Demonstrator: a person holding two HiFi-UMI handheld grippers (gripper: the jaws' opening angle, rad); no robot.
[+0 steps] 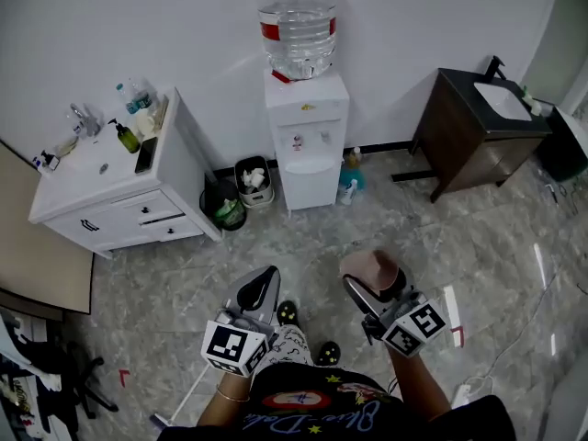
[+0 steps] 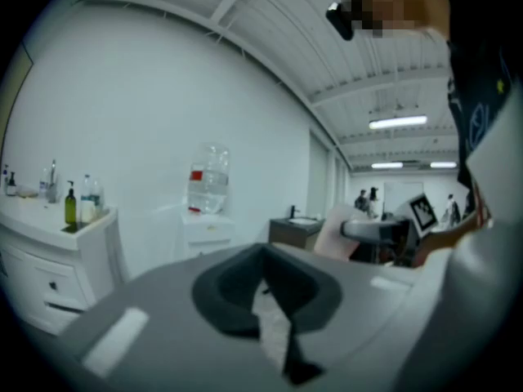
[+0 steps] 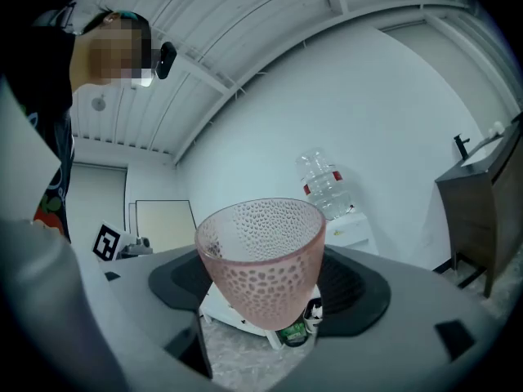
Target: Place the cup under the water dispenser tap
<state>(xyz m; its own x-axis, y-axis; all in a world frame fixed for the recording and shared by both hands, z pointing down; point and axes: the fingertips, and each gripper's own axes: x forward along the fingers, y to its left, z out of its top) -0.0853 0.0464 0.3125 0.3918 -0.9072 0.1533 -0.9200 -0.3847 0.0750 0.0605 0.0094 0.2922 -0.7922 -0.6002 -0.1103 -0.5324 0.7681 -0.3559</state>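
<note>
A pink dimpled cup [image 3: 261, 256] stands upright between the jaws of my right gripper [image 3: 265, 300], which is shut on it; in the head view the cup [image 1: 370, 269] is over the floor, well short of the dispenser. The white water dispenser [image 1: 306, 136] with a clear bottle [image 1: 297, 21] on top stands against the far wall, its tap recess [image 1: 309, 142] facing me. My left gripper [image 1: 259, 292] is shut and holds nothing, with its jaws [image 2: 270, 300] closed together. From the left gripper view the cup [image 2: 335, 233] and the dispenser [image 2: 204, 219] both show.
A white vanity [image 1: 119, 177] with bottles stands at the left. Two bins [image 1: 237, 191] sit beside the dispenser. A dark sink cabinet [image 1: 482, 127] is at the right. A blue spray bottle [image 1: 350, 177] stands at the dispenser's right foot. The floor is marbled tile [image 1: 478, 237].
</note>
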